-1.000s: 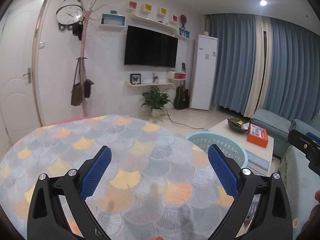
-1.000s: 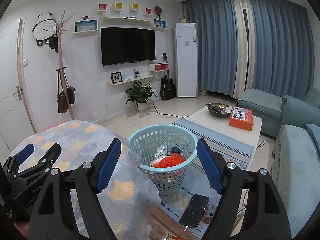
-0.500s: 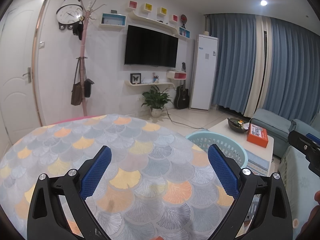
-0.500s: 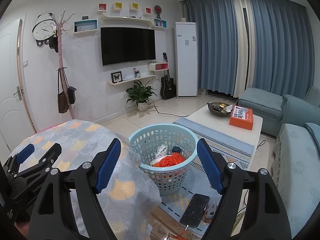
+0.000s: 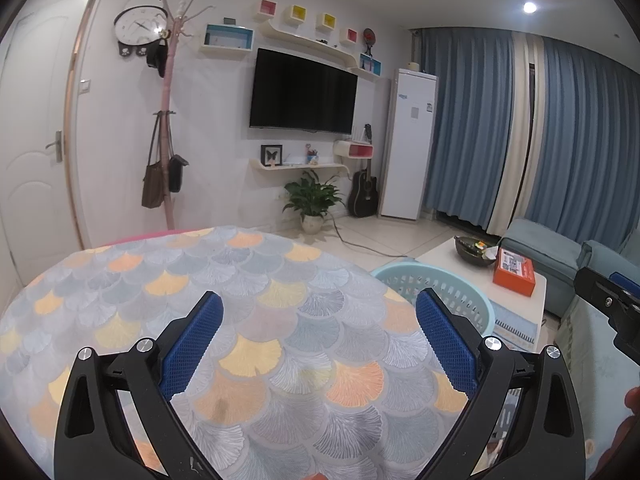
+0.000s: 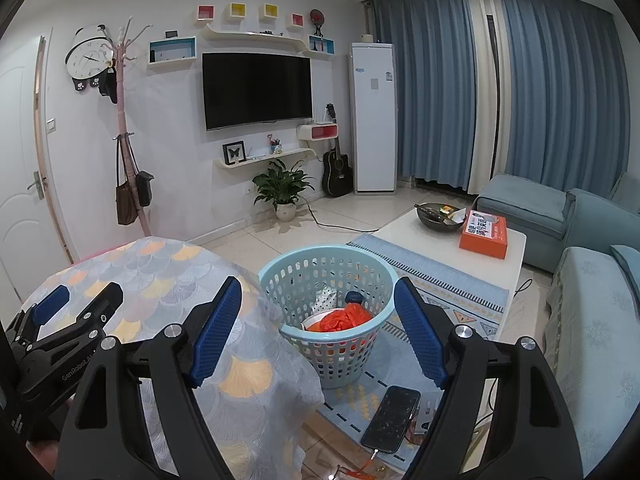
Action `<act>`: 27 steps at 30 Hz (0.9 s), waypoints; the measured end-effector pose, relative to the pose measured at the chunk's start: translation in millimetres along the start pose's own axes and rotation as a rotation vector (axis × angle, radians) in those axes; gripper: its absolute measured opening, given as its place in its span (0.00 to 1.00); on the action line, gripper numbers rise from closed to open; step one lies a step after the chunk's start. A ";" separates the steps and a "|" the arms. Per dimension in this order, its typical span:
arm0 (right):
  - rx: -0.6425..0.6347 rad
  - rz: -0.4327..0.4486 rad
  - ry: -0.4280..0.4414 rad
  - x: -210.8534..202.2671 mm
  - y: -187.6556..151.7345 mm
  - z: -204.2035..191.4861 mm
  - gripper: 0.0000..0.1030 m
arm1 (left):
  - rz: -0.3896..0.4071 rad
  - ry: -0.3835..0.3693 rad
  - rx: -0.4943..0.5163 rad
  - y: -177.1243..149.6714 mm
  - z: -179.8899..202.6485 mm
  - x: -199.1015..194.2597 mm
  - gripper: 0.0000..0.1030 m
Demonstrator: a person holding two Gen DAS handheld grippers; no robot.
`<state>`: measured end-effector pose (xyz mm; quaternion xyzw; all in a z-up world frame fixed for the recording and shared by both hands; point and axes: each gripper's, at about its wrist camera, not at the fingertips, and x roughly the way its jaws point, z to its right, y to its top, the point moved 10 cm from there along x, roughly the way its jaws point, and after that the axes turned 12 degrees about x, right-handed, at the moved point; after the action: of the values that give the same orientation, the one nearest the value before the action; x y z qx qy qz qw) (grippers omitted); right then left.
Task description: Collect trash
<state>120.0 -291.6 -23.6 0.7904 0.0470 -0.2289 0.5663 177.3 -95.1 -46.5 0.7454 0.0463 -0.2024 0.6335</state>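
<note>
A light blue perforated basket point(image 6: 328, 276) stands on the floor beside the round table point(image 6: 168, 276). It holds orange crumpled trash point(image 6: 344, 318), a white piece and a dark bottle cap. Its rim shows in the left wrist view point(image 5: 440, 280). My right gripper point(image 6: 320, 332) is open and empty, held above the table edge and the basket. My left gripper point(image 5: 318, 344) is open and empty over the table's scale-patterned cloth point(image 5: 248, 292). The left gripper also shows in the right wrist view point(image 6: 76, 312).
A phone point(image 6: 392, 418) on a cable lies on the rug near the basket. A white coffee table point(image 6: 452, 240) holds an orange box point(image 6: 484, 234) and a dark bowl point(image 6: 438, 216). Blue sofas point(image 6: 592, 320) stand at right. A coat rack point(image 6: 128, 152) stands by the door.
</note>
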 end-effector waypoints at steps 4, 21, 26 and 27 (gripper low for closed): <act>0.001 -0.001 0.000 0.0 0.0 0.4 0.73 | 0.001 0.001 0.000 0.9 0.0 -0.1 0.92; -0.001 -0.016 0.004 4.4 -8.3 4.9 0.73 | 0.001 0.001 0.002 0.2 0.6 -0.1 0.92; 0.000 -0.019 0.003 4.9 -8.9 6.1 0.73 | 0.001 -0.001 0.000 1.0 0.8 -0.1 0.92; 0.000 -0.020 0.003 4.9 -9.1 6.0 0.73 | 0.001 -0.001 0.000 0.7 0.6 -0.1 0.92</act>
<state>119.5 -294.9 -35.0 0.7901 0.0559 -0.2331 0.5641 177.3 -95.9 -45.9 0.7453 0.0454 -0.2025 0.6337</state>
